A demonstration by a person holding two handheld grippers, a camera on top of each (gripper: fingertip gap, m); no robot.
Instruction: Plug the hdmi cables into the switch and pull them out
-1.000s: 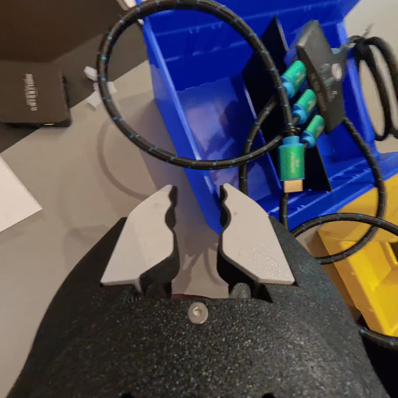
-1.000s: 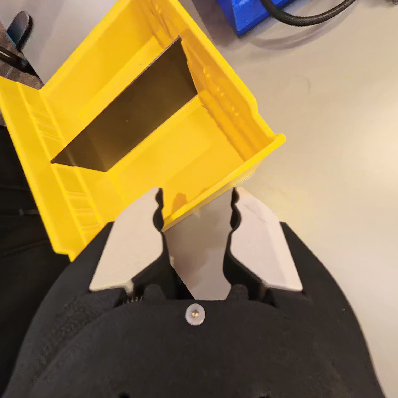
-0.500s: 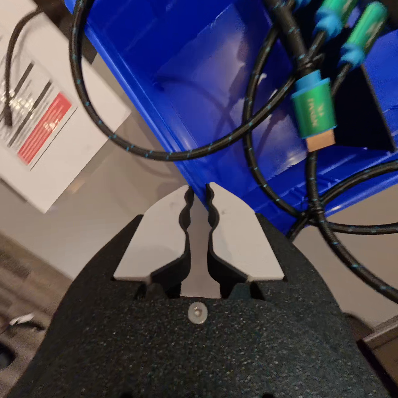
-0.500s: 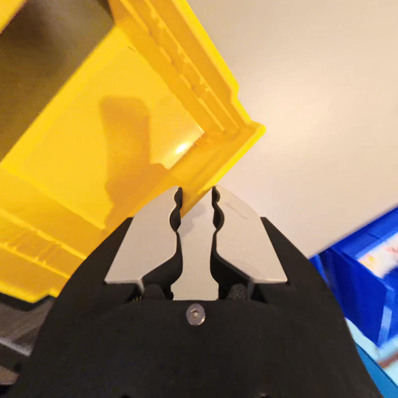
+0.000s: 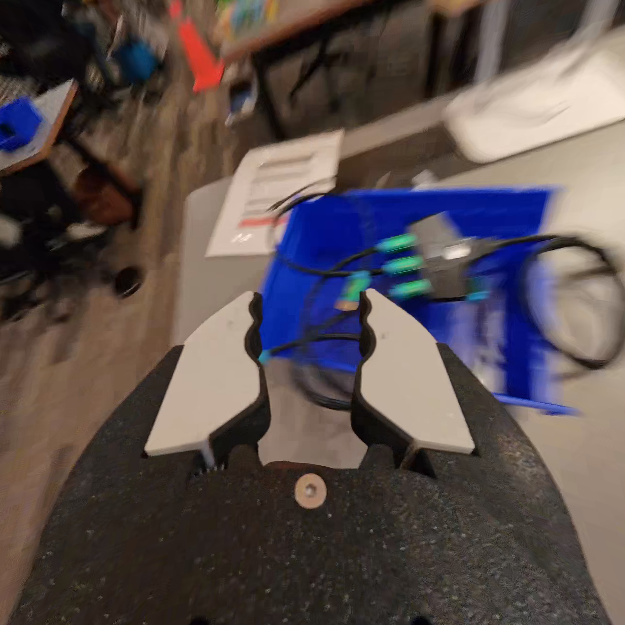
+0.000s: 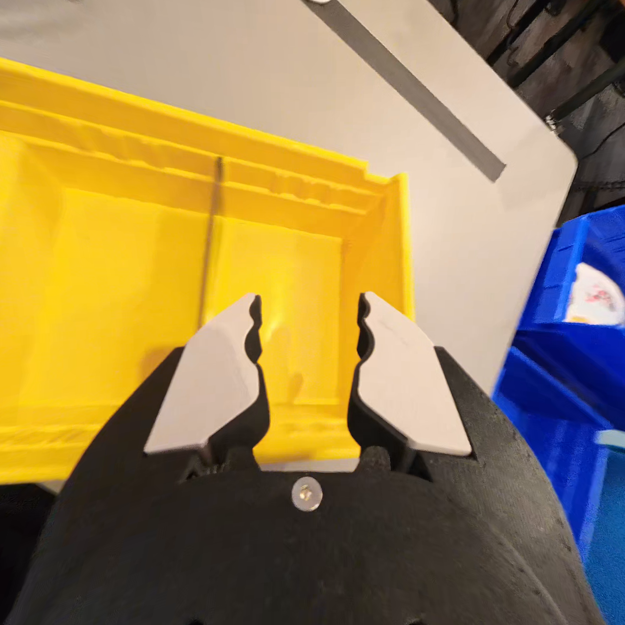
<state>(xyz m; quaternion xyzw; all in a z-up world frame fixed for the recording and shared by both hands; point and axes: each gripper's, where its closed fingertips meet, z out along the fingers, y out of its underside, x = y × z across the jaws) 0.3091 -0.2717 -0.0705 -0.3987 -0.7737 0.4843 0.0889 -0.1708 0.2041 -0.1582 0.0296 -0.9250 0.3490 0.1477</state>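
Note:
The left wrist view is blurred by motion. A grey HDMI switch [image 5: 443, 257] lies in a blue bin [image 5: 321, 233] with three green cable plugs [image 5: 404, 265] in its side. A loose green plug [image 5: 355, 291] with black braided cable [image 5: 321, 338] lies in front of it. My left gripper [image 5: 309, 301] is open and empty, held above the bin's near corner. My right gripper [image 6: 309, 299] is open and empty over a yellow bin [image 6: 101, 287], which holds nothing but a black divider [image 6: 211, 236].
A white printed sheet [image 5: 280, 192] lies on the table beyond the blue bin, with a white object [image 5: 541, 111] at the far right. The table edge [image 5: 184, 270] drops to a floor with chairs and desks. Stacked blue bins [image 6: 581, 355] stand right of the yellow bin.
Both grippers have opened from nearly shut. The left gripper has pulled back and up from the blue bin, so the whole bin and the room show. The right view has swung over the yellow bin.

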